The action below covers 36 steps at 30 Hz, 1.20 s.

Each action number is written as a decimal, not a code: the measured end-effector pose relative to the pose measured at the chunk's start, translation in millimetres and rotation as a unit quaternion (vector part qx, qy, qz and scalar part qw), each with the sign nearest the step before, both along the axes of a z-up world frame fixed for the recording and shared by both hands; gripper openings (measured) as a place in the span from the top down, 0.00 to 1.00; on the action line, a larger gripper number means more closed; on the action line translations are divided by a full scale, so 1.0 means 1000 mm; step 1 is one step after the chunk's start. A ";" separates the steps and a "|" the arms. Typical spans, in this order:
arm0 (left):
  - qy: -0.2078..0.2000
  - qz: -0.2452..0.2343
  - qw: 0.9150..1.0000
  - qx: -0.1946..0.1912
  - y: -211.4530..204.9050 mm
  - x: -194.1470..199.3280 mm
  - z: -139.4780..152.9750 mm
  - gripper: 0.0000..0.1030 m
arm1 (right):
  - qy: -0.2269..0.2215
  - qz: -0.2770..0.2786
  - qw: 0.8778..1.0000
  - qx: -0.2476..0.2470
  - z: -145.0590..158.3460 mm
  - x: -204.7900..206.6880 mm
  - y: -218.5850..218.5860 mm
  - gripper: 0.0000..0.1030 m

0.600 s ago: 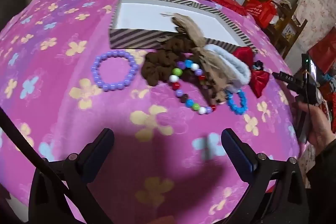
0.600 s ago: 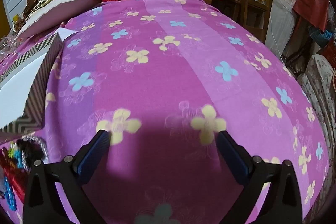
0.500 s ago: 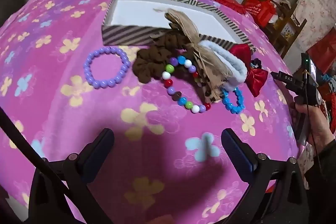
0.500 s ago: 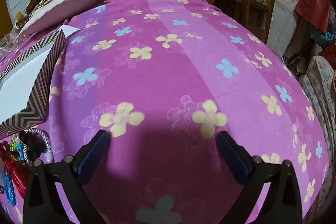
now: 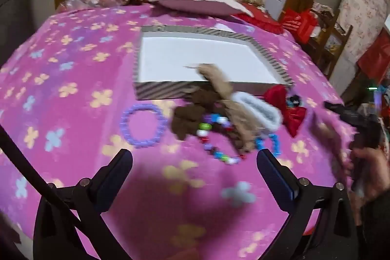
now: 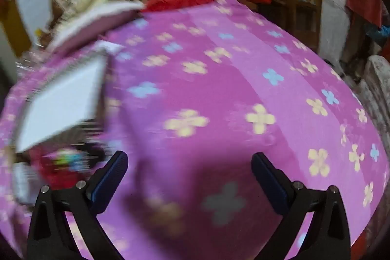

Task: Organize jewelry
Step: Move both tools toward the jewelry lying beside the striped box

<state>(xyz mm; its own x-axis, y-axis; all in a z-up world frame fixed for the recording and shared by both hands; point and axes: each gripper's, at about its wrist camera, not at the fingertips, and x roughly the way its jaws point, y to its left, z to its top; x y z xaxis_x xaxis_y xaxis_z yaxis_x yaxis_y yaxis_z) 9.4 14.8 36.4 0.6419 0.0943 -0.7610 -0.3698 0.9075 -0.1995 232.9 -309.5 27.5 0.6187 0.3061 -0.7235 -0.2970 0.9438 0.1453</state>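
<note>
Jewelry pile (image 5: 226,123) lies mid-frame below the striped box (image 5: 204,62), with left gripper (image 5: 195,162) and right gripper (image 6: 189,165) both spread wide, empty.

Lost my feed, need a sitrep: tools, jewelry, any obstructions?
Left tool open, empty. Right tool open, empty. Jewelry pile and purple bracelet lie on the blanket outside the striped box. Brown fabric overlaps the beads.
</note>
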 end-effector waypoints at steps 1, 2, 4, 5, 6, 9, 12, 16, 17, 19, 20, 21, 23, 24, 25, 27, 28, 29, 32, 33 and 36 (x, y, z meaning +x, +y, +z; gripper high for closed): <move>0.006 0.009 1.000 -0.001 0.004 -0.001 -0.003 0.27 | -0.019 0.016 1.000 0.012 0.009 -0.016 0.007 0.00; 0.014 0.017 1.000 -0.010 0.008 -0.002 -0.007 0.27 | -0.033 0.033 0.999 0.021 0.014 -0.028 0.013 0.00; 0.018 0.013 1.000 -0.014 0.007 -0.001 -0.011 0.27 | -0.038 0.071 0.996 0.025 0.016 -0.050 0.029 0.00; 0.018 0.013 1.000 -0.008 0.005 -0.001 -0.012 0.27 | -0.032 0.084 0.996 0.016 0.015 -0.057 0.040 0.00; 0.015 0.015 1.000 0.002 0.003 -0.002 -0.011 0.27 | -0.035 0.091 0.995 0.009 0.015 -0.065 0.049 0.00; 0.010 0.014 1.000 0.009 -0.001 -0.004 -0.012 0.27 | -0.077 0.114 0.990 -0.027 0.023 -0.095 0.071 0.00; 0.019 0.031 0.999 -0.018 0.010 -0.005 -0.017 0.27 | -0.081 0.128 0.987 -0.058 0.019 -0.110 0.084 0.00; 0.005 0.064 0.996 -0.066 0.033 -0.014 -0.021 0.27 | -0.051 0.132 0.986 -0.088 0.002 -0.103 0.095 0.01; 0.003 0.068 0.995 -0.069 0.037 -0.015 -0.020 0.27 | -0.050 0.134 0.985 -0.095 -0.001 -0.101 0.098 0.01; 0.000 0.076 0.995 -0.066 0.043 -0.019 -0.018 0.27 | -0.057 0.132 0.984 -0.106 -0.002 -0.102 0.102 0.01; -0.002 0.080 0.995 -0.063 0.046 -0.020 -0.017 0.27 | -0.060 0.131 0.983 -0.112 -0.002 -0.104 0.103 0.01; -0.004 0.083 0.995 -0.062 0.049 -0.020 -0.016 0.27 | -0.061 0.129 0.983 -0.118 -0.004 -0.104 0.104 0.01; -0.001 0.092 0.995 -0.046 0.054 -0.019 -0.015 0.27 | -0.053 0.120 0.984 -0.123 -0.006 -0.100 0.102 0.01; 0.009 0.095 0.995 -0.029 0.056 -0.017 -0.016 0.27 | -0.045 0.115 0.985 -0.121 -0.008 -0.098 0.100 0.01; 0.026 0.095 0.995 -0.015 0.058 -0.013 -0.017 0.27 | -0.039 0.113 0.986 -0.119 -0.010 -0.095 0.097 0.01; 0.041 0.078 0.996 -0.006 0.063 -0.005 -0.019 0.27 | -0.029 0.105 0.987 -0.121 -0.012 -0.092 0.094 0.01; 0.045 0.060 0.997 -0.006 0.063 0.001 -0.019 0.27 | -0.026 0.100 0.987 -0.124 -0.013 -0.091 0.092 0.01; 0.049 0.041 0.998 -0.002 0.062 0.007 -0.019 0.27 | -0.024 0.099 0.987 -0.124 -0.014 -0.091 0.090 0.01; 0.064 -0.043 0.997 0.005 0.048 0.027 -0.025 0.27 | -0.019 0.091 0.988 -0.127 -0.016 -0.088 0.086 0.01; 0.075 -0.071 0.994 0.015 0.041 0.035 -0.030 0.31 | -0.017 0.089 0.988 -0.127 -0.017 -0.087 0.085 0.01; 0.089 -0.102 0.990 0.045 0.029 0.044 -0.037 0.53 | -0.013 0.081 0.989 -0.126 -0.017 -0.085 0.083 0.01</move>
<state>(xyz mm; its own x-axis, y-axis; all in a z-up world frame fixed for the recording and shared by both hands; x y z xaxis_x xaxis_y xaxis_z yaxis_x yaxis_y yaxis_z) 53.7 43.9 -0.3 0.5117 0.0483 -0.8578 -0.1981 0.9782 -0.0631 148.0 -226.9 10.7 0.5955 0.2138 -0.7743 -0.4471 0.8890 -0.0984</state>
